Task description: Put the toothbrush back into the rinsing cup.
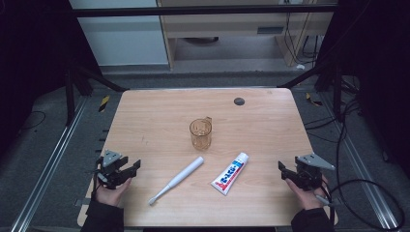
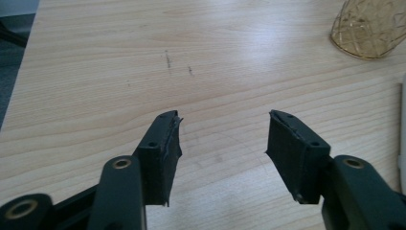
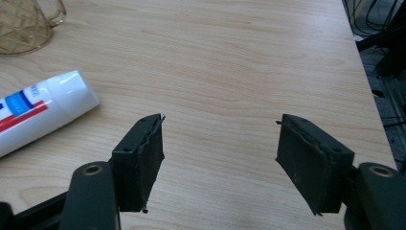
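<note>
— Both claws sit at the near edge of the worktop (image 1: 145,116), one in each hand: left claw (image 1: 126,170) at the near left corner, right claw (image 1: 289,172) at the near right. What are they holding?

— Nothing. Each gripper view looks along spread jaws with bare wood between them, so both are released.

— And the things to work on?

— Between the hands. A white electric toothbrush (image 1: 178,179) lies slantwise, brush head toward the person, nearer the left claw. Just to its right lies a toothpaste tube (image 1: 231,173), white cap pointing away, nearer the right claw. An amber glass cup (image 1: 200,133) stands upright behind both, near the middle.

— So which step is this?

— I'd judge the start: nothing touched, both claws well apart from everything.

— Next move?

— Probably a reach inward. The left claw would need to come down across the toothbrush handle, jaws straddling it; the tube's rounded body may call for a firm grip near the cap.
</note>
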Tool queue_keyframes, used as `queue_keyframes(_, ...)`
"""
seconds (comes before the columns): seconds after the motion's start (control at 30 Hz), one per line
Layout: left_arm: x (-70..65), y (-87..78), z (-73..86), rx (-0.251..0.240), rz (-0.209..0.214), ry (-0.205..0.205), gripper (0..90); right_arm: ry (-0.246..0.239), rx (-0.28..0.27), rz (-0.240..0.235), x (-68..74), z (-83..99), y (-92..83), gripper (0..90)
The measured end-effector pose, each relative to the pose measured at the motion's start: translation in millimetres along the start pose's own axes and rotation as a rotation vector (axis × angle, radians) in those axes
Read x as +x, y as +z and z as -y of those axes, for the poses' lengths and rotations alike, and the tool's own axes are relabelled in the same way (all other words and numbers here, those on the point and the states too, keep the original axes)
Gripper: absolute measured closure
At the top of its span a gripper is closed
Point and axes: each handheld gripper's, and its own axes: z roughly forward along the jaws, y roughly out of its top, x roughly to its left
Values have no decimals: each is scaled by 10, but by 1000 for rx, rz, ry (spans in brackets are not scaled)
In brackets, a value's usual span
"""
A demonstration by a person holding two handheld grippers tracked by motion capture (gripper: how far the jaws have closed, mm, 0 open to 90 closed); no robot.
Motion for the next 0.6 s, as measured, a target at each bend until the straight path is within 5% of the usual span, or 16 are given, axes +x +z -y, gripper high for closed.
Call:
queue_keyframes(0.33, -119, -20, 5, 24, 52, 47, 603, -25, -9, -14, 82, 0, -24, 369)
queue_keyframes(0.6, -253, 27, 29, 80, 150, 62, 709, -40, -8, -32, 133, -4, -11, 383)
